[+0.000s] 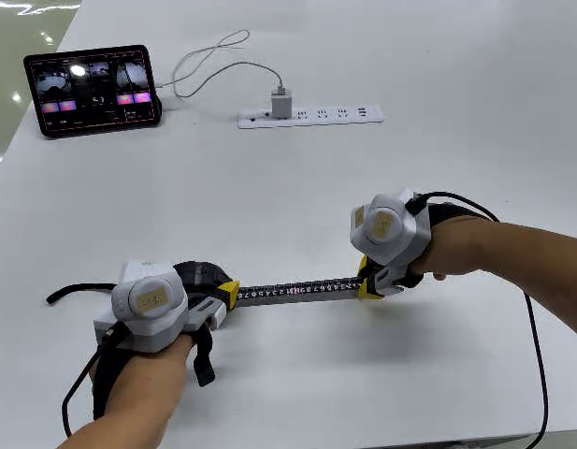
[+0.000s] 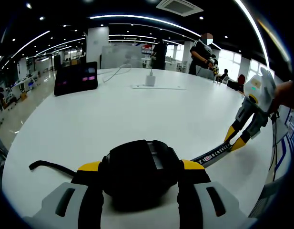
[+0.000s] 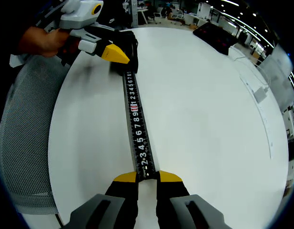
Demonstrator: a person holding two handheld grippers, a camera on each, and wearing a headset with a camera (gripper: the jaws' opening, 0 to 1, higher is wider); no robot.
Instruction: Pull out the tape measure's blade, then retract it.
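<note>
Extending step: left gripper [image 2: 141,167] clamped tape-measure case [image 1: 204,275]; right gripper [image 3: 147,177], at 3 o'clock, pinched blade [image 3: 136,129]; I judged guided retraction next.

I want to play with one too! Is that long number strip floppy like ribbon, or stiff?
Probably fairly stiff: the blade runs dead straight from the tape measure case, held in the left gripper, to the right gripper pinching its tip, with no curl. It looks thin, so likely light, and might buckle if pushed sideways.
</note>
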